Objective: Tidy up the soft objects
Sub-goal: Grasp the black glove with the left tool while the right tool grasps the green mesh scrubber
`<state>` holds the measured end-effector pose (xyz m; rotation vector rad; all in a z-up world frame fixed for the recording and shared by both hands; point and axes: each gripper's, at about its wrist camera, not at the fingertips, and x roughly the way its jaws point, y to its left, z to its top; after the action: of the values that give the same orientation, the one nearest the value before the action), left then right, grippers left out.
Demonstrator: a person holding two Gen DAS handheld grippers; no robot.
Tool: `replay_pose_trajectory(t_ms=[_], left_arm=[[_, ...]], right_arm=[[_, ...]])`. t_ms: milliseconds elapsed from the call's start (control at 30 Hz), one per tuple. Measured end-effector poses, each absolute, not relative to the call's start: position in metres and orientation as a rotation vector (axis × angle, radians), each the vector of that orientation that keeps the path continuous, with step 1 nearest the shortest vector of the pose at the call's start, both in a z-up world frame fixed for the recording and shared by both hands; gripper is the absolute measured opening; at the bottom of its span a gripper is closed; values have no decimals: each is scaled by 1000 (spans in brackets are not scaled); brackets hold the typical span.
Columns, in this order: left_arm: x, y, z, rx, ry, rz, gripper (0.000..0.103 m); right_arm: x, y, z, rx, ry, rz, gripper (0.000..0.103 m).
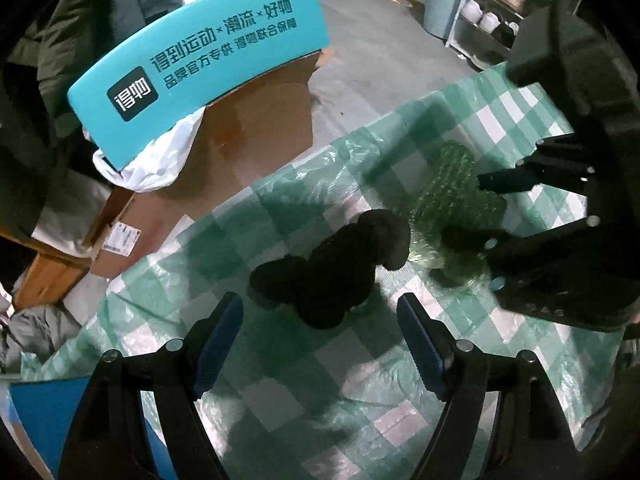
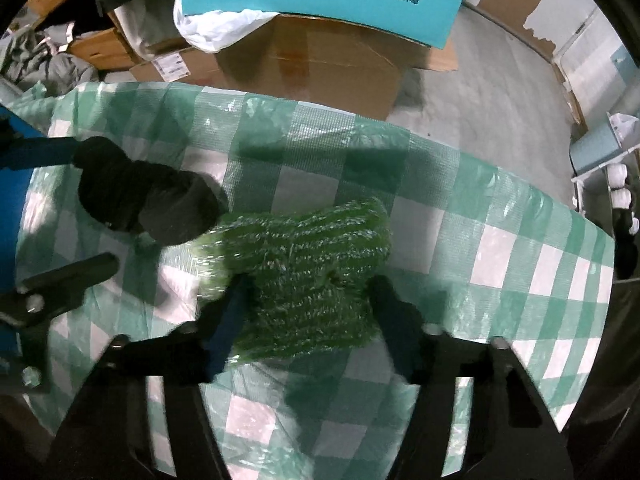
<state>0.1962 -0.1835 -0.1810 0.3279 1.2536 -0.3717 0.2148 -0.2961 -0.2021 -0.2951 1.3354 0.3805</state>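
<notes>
A green knitted soft piece (image 2: pixel 304 264) lies on the green-and-white checked tablecloth (image 2: pixel 500 248). My right gripper (image 2: pixel 308 300) is shut on it, both fingers pressed into its sides. Touching its left end is a black rolled soft thing (image 2: pixel 148 200). In the left wrist view this black soft thing (image 1: pixel 332 264) lies just ahead of my left gripper (image 1: pixel 320 320), which stands open above the cloth with its blue pads (image 1: pixel 224 340) apart and nothing between them. There, the right gripper (image 1: pixel 468 208) clamps the green piece (image 1: pixel 444 188) from the right.
Beyond the table's far edge stands a brown cardboard box (image 2: pixel 320 68) with a teal printed box (image 1: pixel 200 64) and a white plastic bag (image 1: pixel 152 160) on it. A shoe rack (image 1: pixel 492 12) and a pale bucket (image 1: pixel 440 4) stand at the far right. Grey clothes (image 2: pixel 52 64) lie on the floor.
</notes>
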Motion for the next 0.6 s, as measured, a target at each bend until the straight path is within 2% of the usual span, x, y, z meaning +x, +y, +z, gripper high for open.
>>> replay_pose_trajectory(t_ms=[33,67,167,467,500,600], left_arm=[[197,-185,-183,330,1255,-368,81],[198,-186,-184,335,1257,-363,81],[201,-191,-187,351,1247,-367,81],[201,-197,-192,359,1233,-399,80],[202,-198,-193,362,1240,-398,79],[203,-197,-199,351,1260,-392,65]], right_arm=[[215,-297,-201,-297,1337,383,38],[215,-298,-201,-295,1338,386,28],[215,-299,-200,-283,1342,386,21],[214,-313,-199,-206,1361,345,19],[215,-316,-200,-192,1370,327,19],[214,-322,-201,-179,1371,307,19]])
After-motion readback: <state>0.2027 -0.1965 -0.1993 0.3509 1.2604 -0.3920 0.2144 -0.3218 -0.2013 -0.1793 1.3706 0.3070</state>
